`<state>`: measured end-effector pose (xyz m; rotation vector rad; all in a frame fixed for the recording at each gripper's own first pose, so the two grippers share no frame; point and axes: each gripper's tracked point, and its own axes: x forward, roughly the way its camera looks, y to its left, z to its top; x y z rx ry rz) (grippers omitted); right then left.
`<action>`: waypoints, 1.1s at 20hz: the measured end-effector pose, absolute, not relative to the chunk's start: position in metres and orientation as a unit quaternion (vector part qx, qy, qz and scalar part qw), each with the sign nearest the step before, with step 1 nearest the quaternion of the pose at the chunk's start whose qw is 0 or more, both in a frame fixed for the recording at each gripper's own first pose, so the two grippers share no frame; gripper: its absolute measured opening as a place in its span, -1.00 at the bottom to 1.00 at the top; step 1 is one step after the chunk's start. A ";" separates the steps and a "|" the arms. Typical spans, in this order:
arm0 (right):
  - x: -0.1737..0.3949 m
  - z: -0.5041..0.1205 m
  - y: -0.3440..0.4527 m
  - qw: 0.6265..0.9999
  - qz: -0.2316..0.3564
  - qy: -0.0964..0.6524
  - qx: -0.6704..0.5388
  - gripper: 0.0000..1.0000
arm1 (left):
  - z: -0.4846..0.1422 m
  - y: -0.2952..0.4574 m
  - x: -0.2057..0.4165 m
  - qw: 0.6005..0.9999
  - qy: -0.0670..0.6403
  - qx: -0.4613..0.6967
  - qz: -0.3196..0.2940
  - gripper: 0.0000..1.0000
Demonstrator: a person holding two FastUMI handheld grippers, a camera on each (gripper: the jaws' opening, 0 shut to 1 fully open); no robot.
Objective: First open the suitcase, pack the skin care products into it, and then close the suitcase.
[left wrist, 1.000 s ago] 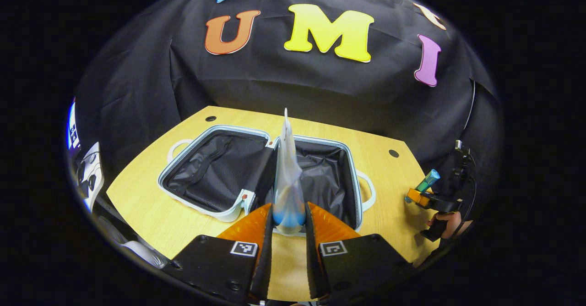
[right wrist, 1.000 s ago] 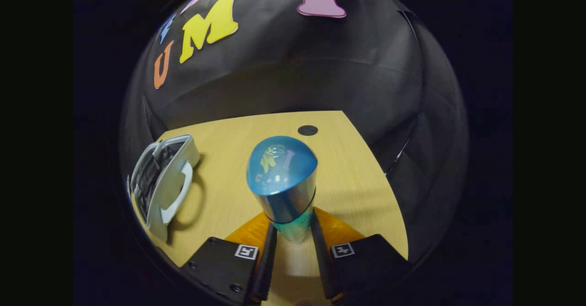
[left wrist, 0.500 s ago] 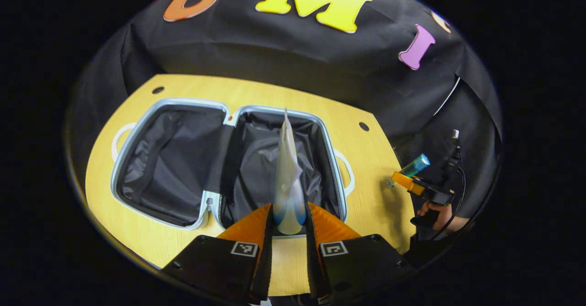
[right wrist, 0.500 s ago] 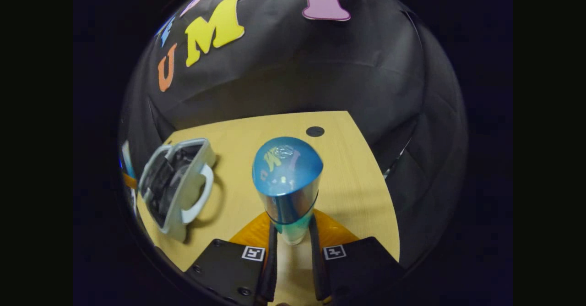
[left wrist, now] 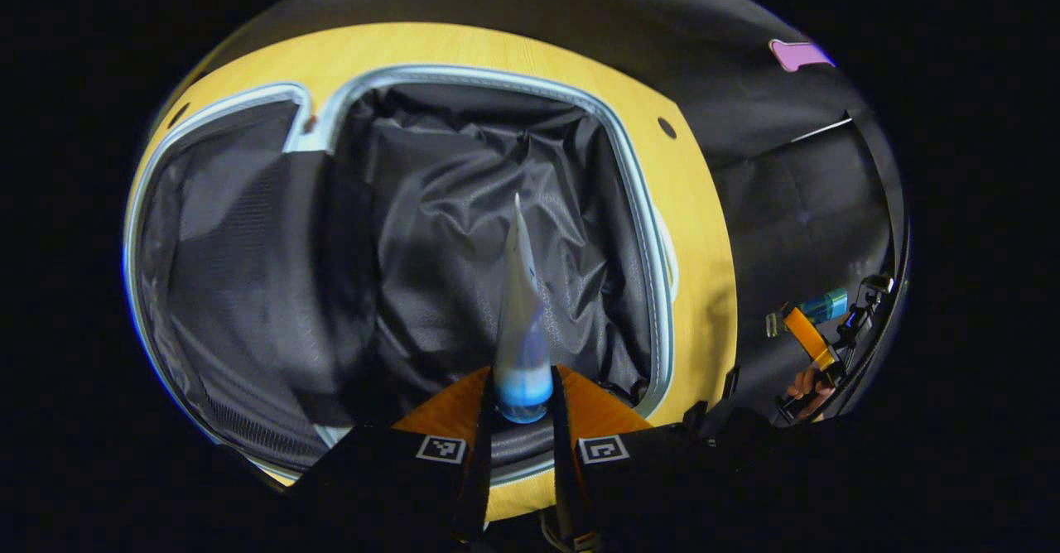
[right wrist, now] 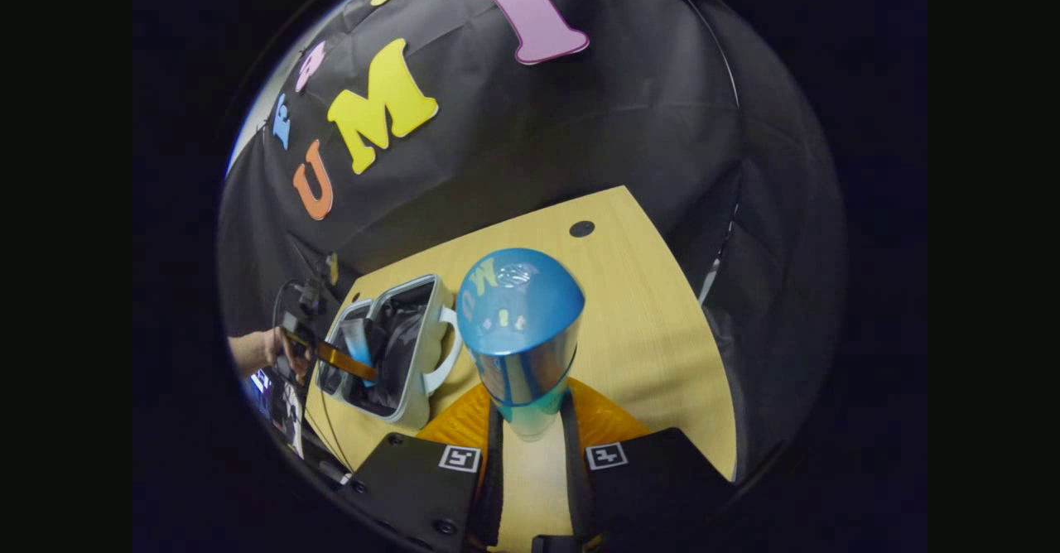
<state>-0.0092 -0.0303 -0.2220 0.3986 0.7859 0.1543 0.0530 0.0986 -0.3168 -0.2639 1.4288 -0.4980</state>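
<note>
The left gripper (left wrist: 520, 408), jaws pinching a white-and-blue squeeze tube (left wrist: 519, 321), is hanging over the open pale-blue hard-shell suitcase (left wrist: 642, 205), while the right gripper (right wrist: 530, 437), beside that suitcase, is pinching a blue-capped cylindrical bottle (right wrist: 520, 329).

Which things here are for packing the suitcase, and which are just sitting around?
For the job:
- suitcase, lying open
- tube, held by the left gripper over the suitcase
- blue bottle, held by the right gripper

Just there:
- table
- table's round hole
</note>
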 end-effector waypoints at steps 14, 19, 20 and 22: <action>-0.057 -0.199 -0.044 0.900 0.049 0.378 0.212 -0.37 | -0.346 0.092 0.059 0.626 0.742 -0.150 -0.189 -0.29; -0.054 -0.196 -0.025 0.902 0.076 0.379 0.191 -0.42 | -0.342 0.093 0.057 0.631 0.738 -0.165 -0.175 -0.15; -0.052 -0.196 -0.020 0.901 0.082 0.383 0.186 -0.42 | -0.339 0.096 0.057 0.637 0.733 -0.161 -0.174 -0.05; -0.053 -0.193 -0.007 0.898 0.102 0.388 0.179 -0.42 | -0.329 0.101 0.056 0.653 0.722 -0.153 -0.170 0.29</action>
